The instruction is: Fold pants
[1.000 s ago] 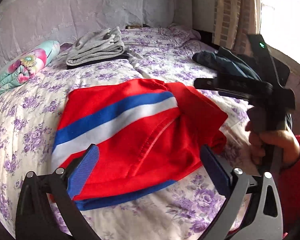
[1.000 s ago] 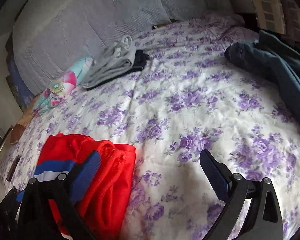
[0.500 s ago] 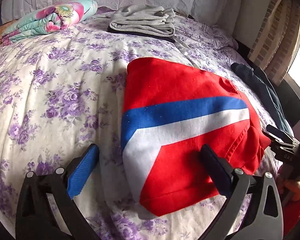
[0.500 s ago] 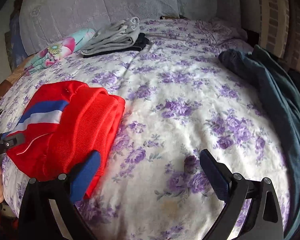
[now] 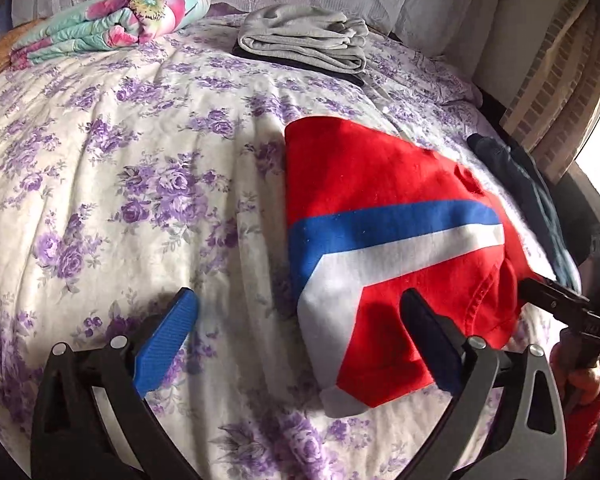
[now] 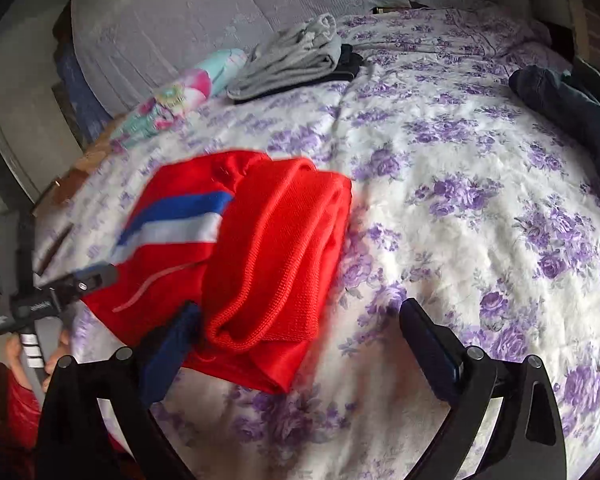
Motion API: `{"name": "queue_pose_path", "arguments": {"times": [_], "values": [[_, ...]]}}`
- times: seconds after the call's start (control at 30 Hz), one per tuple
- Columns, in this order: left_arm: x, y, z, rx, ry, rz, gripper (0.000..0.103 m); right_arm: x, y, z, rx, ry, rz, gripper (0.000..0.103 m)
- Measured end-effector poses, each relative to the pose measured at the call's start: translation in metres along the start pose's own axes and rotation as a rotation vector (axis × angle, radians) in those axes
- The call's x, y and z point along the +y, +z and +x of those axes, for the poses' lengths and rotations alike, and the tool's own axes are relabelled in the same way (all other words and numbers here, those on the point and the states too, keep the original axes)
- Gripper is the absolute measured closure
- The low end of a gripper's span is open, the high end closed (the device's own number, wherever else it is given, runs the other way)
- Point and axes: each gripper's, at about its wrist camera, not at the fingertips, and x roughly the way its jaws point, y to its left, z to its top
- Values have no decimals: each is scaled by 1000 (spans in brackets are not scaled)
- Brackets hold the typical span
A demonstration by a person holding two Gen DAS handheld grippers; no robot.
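— Where are the red pants (image 5: 380, 208)?

— Folded into a compact bundle on the bed (image 5: 120, 200), lying on the purple-flowered cover. A blue and a white stripe run across the top layer. In the right wrist view the same pants (image 6: 260, 248) show a thick rolled edge of knit fabric on the side facing the camera.

— And the tongs?

— The left tongs (image 5: 296, 332) stand wide apart with nothing between them. The blue-padded finger (image 5: 168, 340) sits over bare cover; the other finger is over the near corner of the pants. I cannot tell whether it touches the cloth.

— The right ones?

— The right tongs (image 6: 296, 336) are spread wide too, gripping nothing. Their left finger is at the near edge of the bundle, the right one over bare flowered cover.

— Anything else on the bed?

— A folded grey garment (image 5: 304, 40) lies on top of something dark near the far end, with a rolled floral blanket (image 5: 112, 24) to its left. Dark blue clothing (image 6: 572, 104) is heaped at the right edge, well apart from the pants. A hand (image 5: 584, 376) in a red sleeve holds the other gripper's handle at the right of the left wrist view.
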Motion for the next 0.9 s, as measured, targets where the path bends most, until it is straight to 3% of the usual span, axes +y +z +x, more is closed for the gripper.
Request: {"name": "queue_pose_path", "arguments": {"times": [0.1, 0.2, 0.3, 0.4, 0.57, 0.6, 0.67, 0.77, 0.83, 0.9], "values": [[11, 15, 0, 32, -177, -85, 5, -20, 15, -9, -3, 238, 172, 4], [12, 21, 16, 116, -292, -137, 5, -32, 29, 9, 58, 309, 251, 4], [5, 16, 25, 112, -265, -76, 5, -41, 32, 40, 136, 315, 293, 4], [-5, 11, 26, 108, -234, -1, 5, -38, 40, 50, 128, 337, 290, 3], [-9, 13, 28, 102, -241, -15, 5, -28, 52, 69, 115, 349, 254, 5], [-9, 12, 27, 95, -251, -23, 5, -27, 53, 68, 103, 341, 246, 8], [-10, 10, 25, 82, -261, -29, 5, -26, 51, 70, 82, 323, 244, 28], [-7, 9, 23, 66, -284, -51, 7, -30, 46, 68, 39, 344, 243, 41], [-2, 9, 21, 59, -311, -77, 11, -33, 42, 65, 19, 368, 248, 45], [7, 8, 19, 47, -334, -114, 23, -36, 41, 64, 5, 378, 253, 47]]}}
